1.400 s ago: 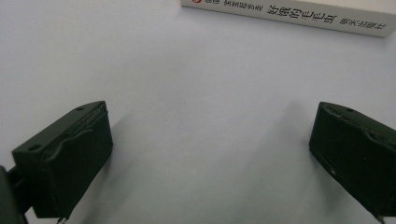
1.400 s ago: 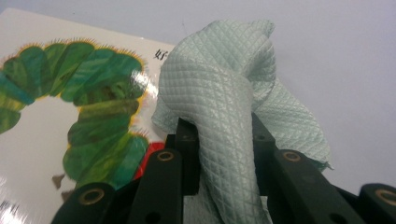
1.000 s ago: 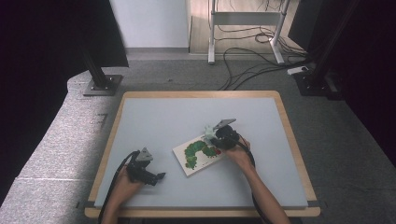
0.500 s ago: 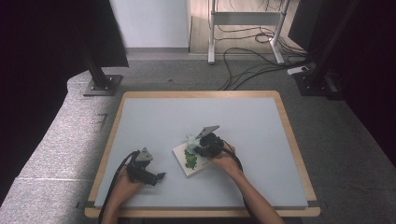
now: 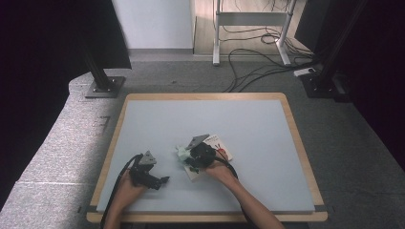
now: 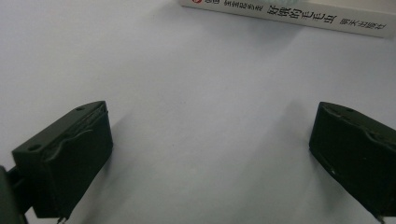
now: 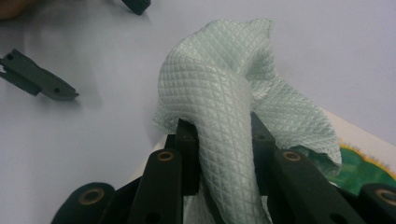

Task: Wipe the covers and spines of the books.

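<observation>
The right gripper point(image 5: 187, 155) is clenching a green cloth point(image 7: 224, 116) and wiping it across the book point(image 5: 217, 143) at mid-table — the wiping step, I judge. The left gripper point(image 5: 160, 180) is resting agape nearby. Next: sweeping the uncovered cover, keeping pressure.

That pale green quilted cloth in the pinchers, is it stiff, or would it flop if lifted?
Probably floppy: the pale green quilted cloth folds and droops over the right gripper, whose black jaws pinch it. It looks thin, so likely light. Its embossed diamond texture should resist slipping as it drags across the picture book.
</observation>
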Motion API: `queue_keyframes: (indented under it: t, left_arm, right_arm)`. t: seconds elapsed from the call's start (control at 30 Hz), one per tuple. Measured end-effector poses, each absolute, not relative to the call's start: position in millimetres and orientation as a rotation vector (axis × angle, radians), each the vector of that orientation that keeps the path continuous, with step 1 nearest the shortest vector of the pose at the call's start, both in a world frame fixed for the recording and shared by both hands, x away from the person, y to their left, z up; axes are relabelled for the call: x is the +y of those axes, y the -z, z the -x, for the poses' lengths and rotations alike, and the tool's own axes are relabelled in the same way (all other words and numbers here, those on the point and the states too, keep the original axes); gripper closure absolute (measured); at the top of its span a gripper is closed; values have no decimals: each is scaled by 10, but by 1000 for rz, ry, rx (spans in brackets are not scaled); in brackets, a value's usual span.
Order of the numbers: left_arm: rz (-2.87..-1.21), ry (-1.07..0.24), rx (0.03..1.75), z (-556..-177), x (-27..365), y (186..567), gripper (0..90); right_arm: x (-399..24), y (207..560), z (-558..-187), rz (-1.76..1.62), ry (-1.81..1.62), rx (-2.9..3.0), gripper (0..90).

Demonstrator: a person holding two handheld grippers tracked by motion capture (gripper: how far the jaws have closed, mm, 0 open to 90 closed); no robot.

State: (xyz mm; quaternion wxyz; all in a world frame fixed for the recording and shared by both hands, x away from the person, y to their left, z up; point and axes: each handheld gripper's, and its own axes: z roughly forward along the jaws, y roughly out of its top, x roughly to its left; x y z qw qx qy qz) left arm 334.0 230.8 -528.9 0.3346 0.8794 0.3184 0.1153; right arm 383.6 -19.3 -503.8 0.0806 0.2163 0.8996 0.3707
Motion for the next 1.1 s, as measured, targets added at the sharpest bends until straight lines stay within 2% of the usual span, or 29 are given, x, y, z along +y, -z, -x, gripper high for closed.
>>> queue_keyframes:
  t: [0.7,1.1]
  left_arm:
    - [-2293,-302,831,-3339,2308,5290,0]
    - [-2291,-300,832,-3338,2307,5291,0]
  right_arm:
    - [212,5029,-4061,-616,-1064,2669,719]
    - [56,5046,-4182,-703,-1131,2680,722]
